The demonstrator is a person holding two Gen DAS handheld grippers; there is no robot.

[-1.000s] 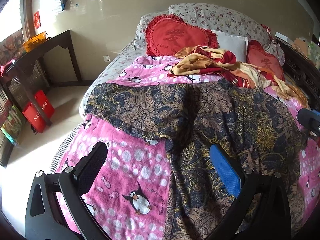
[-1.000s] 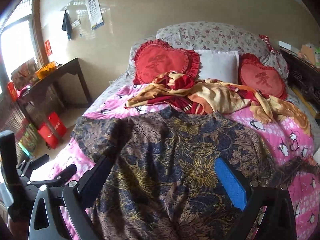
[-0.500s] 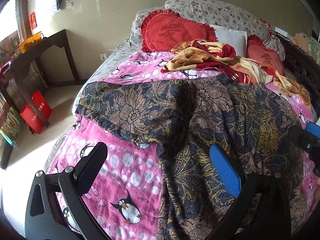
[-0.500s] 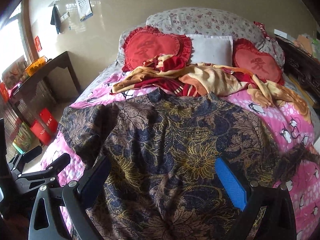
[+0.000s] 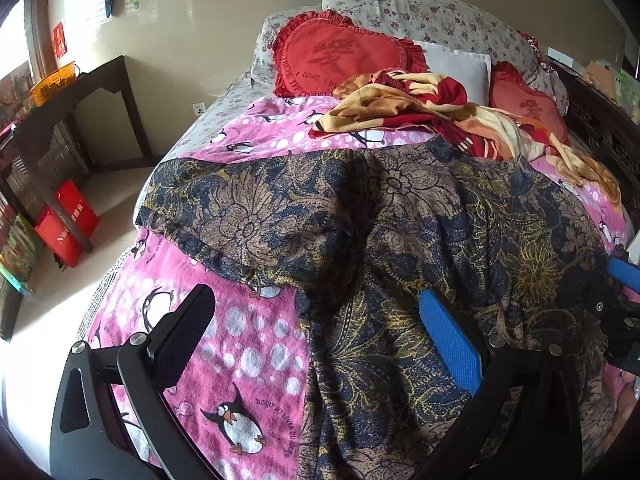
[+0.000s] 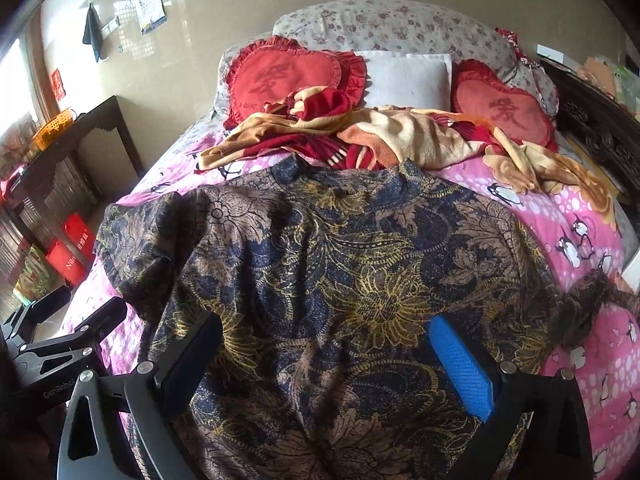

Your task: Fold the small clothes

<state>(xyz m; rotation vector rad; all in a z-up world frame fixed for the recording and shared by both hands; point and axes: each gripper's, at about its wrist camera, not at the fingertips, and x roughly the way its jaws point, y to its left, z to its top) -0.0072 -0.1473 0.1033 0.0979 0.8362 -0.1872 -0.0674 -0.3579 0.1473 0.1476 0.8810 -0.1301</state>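
Observation:
A dark navy and gold floral shirt lies spread, back up, on a pink penguin blanket; it also shows in the left wrist view, with its left sleeve reaching toward the bed's edge. My left gripper is open and empty above the shirt's lower left side. My right gripper is open and empty above the shirt's lower middle. Each gripper shows at the edge of the other's view.
A crumpled red and yellow blanket lies beyond the collar. Red heart cushions and pillows stand at the headboard. A dark side table and red bags stand on the floor at left. A carved wooden frame runs along the right.
Both grippers have moved a little forward over the shirt, staying open. The shirt lies as before.

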